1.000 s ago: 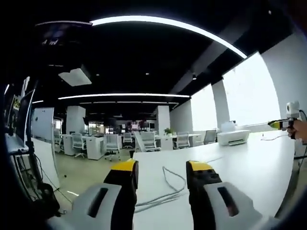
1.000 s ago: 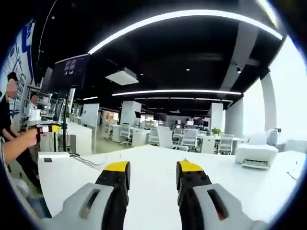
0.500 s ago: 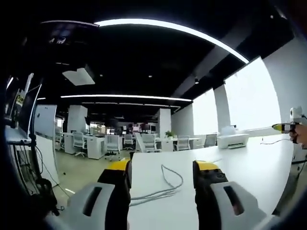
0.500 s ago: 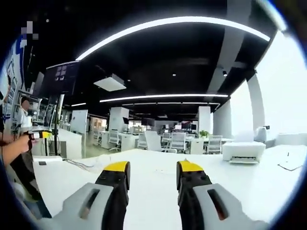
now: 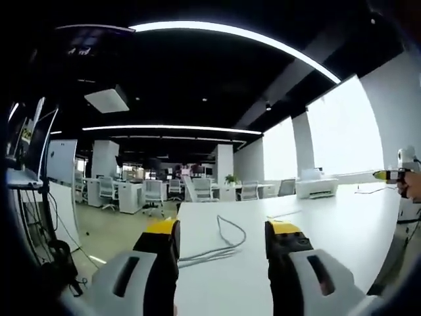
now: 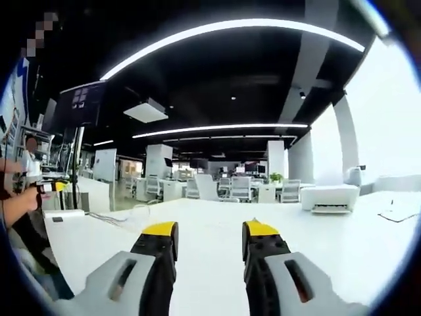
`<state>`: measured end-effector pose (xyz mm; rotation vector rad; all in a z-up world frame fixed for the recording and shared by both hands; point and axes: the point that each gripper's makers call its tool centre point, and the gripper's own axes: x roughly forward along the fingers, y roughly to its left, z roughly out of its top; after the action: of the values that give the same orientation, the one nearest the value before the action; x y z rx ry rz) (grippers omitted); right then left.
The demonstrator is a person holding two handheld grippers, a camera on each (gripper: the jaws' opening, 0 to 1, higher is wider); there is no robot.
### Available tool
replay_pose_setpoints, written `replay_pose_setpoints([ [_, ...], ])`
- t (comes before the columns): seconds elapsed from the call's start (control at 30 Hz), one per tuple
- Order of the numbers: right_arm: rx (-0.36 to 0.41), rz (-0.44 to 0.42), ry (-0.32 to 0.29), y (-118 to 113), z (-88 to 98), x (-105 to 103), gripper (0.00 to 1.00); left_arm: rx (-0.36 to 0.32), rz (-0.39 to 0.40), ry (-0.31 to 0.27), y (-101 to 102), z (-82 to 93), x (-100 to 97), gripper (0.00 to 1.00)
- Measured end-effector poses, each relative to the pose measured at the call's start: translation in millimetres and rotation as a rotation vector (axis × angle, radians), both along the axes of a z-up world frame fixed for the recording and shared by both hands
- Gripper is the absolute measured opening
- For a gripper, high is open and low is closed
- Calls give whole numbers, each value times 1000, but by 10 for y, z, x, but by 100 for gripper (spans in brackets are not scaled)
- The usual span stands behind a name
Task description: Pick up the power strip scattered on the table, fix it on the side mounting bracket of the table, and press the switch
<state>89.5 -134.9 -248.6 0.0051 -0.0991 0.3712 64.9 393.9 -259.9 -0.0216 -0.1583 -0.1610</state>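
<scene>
Both claws, left claw [image 5: 220, 230] and right claw [image 6: 209, 230], hang parted and empty over the desk [image 6: 316, 243], power strip [image 6: 64, 215] well off left; my worry is snagging its cable [image 5: 223, 240].

No text, label or number can be read anywhere.

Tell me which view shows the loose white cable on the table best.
The left gripper view: the looped white cable lies on the white table just beyond the open fingers. In the right gripper view it is only a thin, distant strand beside a white power strip at the table's edge.
</scene>
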Motion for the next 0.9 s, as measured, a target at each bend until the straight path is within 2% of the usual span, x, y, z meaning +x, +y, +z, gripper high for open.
replay_pose_setpoints([
  [0.1, 13, -10, 10, -47, -95, -26, 35, 8, 3, 24, -28, -95, 18, 57],
  [0.27, 26, -37, 34, -142, -222, -50, 35, 9, 0, 40, -56, -155, 32, 57],
  [0.6, 28, -53, 26, -184, -196, -71, 35, 11, 7, 30, -54, -123, 21, 56],
  [0.9, 35, -44, 33, -109, -241, -40, 35, 7, 29, 23, 39, -102, -36, 56],
])
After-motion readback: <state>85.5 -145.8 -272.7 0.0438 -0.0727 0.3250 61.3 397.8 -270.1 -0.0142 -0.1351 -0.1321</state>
